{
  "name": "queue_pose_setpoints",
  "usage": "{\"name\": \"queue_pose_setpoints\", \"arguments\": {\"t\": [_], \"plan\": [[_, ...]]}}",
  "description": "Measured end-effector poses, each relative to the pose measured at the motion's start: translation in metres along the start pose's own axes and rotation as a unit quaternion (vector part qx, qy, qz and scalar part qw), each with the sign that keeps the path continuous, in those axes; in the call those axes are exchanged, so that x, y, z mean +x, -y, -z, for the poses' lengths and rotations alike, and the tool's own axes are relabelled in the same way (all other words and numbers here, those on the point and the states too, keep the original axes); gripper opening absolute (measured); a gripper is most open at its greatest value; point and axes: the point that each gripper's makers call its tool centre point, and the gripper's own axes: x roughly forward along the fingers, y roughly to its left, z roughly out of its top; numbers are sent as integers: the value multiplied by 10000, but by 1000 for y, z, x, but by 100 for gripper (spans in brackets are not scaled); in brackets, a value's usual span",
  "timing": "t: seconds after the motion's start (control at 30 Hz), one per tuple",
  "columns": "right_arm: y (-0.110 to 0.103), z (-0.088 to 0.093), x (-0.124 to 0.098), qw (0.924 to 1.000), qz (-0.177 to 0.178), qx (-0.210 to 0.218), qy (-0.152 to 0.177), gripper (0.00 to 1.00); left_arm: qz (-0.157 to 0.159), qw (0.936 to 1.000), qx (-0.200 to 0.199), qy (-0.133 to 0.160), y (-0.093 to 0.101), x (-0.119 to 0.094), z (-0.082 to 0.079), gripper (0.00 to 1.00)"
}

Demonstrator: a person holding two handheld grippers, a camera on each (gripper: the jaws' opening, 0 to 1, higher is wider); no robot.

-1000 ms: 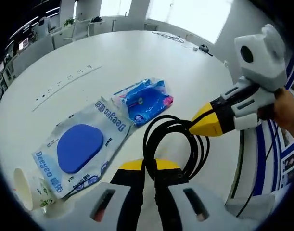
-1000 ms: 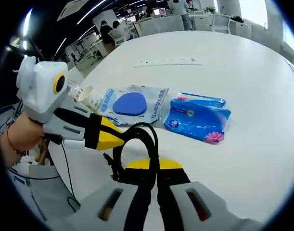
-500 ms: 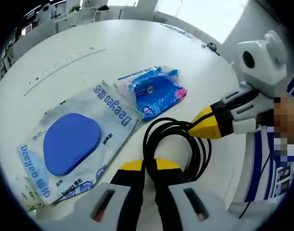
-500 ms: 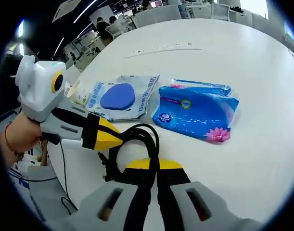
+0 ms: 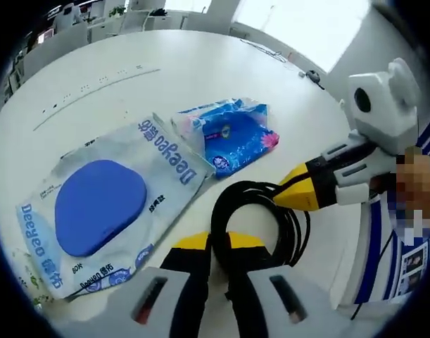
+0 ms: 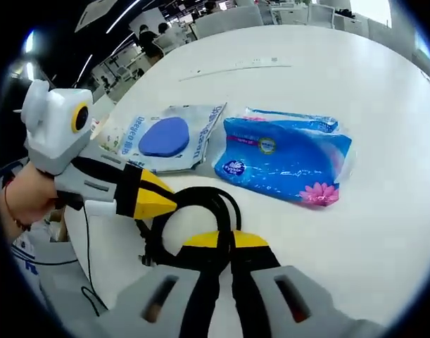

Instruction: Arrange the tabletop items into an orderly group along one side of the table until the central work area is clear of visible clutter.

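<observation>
At the table's near edge, the left gripper [image 5: 213,246] and right gripper [image 6: 225,243] both clamp their yellow-tipped jaws on a coiled black cable [image 5: 255,211], each pinching the loop from an opposite side. Just beyond the coil lie a wet-wipes pack [image 5: 105,208] with a blue lid and, beside it, a blue tissue pack [image 6: 285,162] on the white table [image 6: 355,77]. A hand [image 6: 28,197] holds the left gripper.

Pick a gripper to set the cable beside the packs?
Either: both left gripper and right gripper are shut on the cable. Left is marginally better, nearer the Deeyeo pack.
</observation>
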Motion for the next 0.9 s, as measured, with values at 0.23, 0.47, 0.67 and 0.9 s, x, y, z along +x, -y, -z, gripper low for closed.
{"name": "queue_pose_setpoints", "arguments": {"t": [0.23,0.47,0.67,0.9], "plan": [[6,-4,-8,9998,142,-8,154,6,-30,9999,31,130,0,-9,-5,8],[8,-10,-25,9987,285,-13,412,16,-63,9996,63,249,-2,-23,-7,14],[4,-9,-39,9982,337,-76,481,24,-65,9990,206,386,2,-43,-9,21],[-4,-19,-64,9960,339,-223,791,32,-46,9974,336,629,4,-73,-12,31]]}}
